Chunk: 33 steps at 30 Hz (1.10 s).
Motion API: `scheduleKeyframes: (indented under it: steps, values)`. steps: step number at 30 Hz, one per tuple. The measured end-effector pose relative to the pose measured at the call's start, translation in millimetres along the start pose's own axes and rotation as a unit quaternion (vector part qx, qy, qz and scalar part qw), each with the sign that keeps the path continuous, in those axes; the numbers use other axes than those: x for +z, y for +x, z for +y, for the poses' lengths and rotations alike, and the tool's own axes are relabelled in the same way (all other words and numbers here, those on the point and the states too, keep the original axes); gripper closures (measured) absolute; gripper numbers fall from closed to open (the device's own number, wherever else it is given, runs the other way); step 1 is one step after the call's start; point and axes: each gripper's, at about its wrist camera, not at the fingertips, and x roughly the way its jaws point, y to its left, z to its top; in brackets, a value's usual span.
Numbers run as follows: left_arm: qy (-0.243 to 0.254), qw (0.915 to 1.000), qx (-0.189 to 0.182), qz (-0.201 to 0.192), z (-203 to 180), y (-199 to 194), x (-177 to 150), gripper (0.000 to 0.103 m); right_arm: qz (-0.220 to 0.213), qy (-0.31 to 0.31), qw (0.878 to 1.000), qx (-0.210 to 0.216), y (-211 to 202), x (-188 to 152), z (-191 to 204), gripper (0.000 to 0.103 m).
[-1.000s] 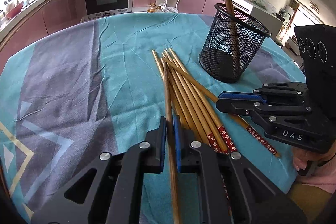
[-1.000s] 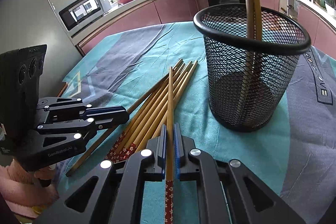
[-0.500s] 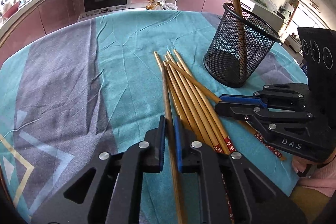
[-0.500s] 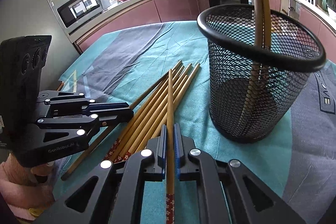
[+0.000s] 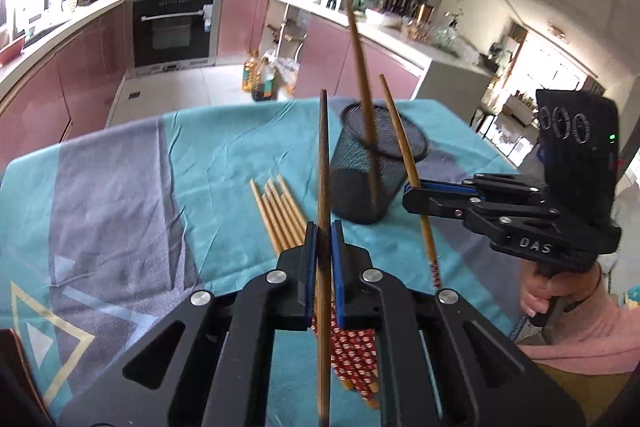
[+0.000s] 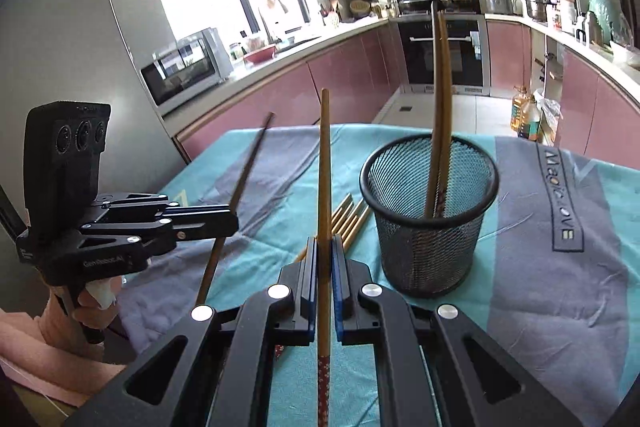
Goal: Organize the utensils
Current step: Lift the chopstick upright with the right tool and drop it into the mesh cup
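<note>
Both tongs are clamping one chopstick each: left tongs (image 5: 324, 227), right tongs (image 6: 325, 247), mesh cup (image 6: 430, 227) sitting at 1 o'clock.

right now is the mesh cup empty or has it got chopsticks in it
Not empty: the black mesh cup stands upright with two chopsticks leaning inside, their tips rising well above the rim.

My right gripper (image 5: 412, 193) carries "DAS" in pale letters on its black body. My left gripper (image 6: 228, 223) reads "GenRobot.AI" on its side. The cloth (image 6: 568, 211) over the counter shows a word starting "Ma", the rest unclear.
</note>
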Motion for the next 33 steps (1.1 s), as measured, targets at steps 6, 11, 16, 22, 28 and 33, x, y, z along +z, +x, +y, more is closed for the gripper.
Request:
scheduleKeyframes:
  steps: [6, 11, 16, 22, 28, 33]
  values:
    - [0.007, 0.9990, -0.025, -0.036, -8, -29, 14, 0.096, -0.031, 0.000, 1.000, -0.002, -22, 7, -2, 0.097]
    - [0.009, 0.9970, -0.037, -0.067, -13, -48, 23, 0.096, -0.057, -0.004, 0.998, -0.003, -39, 17, -5, 0.097]
    - [0.002, 0.9946, -0.044, -0.094, -14, -53, 40, 0.096, -0.086, -0.010, 0.996, -0.007, -56, 34, -11, 0.097]
    - [-0.004, 0.9907, -0.059, -0.123, -21, -55, 68, 0.096, -0.120, -0.019, 0.992, -0.020, -75, 60, -17, 0.097]
    - [0.008, 0.9869, -0.061, -0.149, -32, -59, 97, 0.096, -0.141, -0.021, 0.989, -0.035, -83, 79, -25, 0.097]
    - [0.012, 0.9844, -0.061, -0.164, -43, -61, 117, 0.096, -0.150, -0.021, 0.988, -0.039, -79, 90, -32, 0.097]
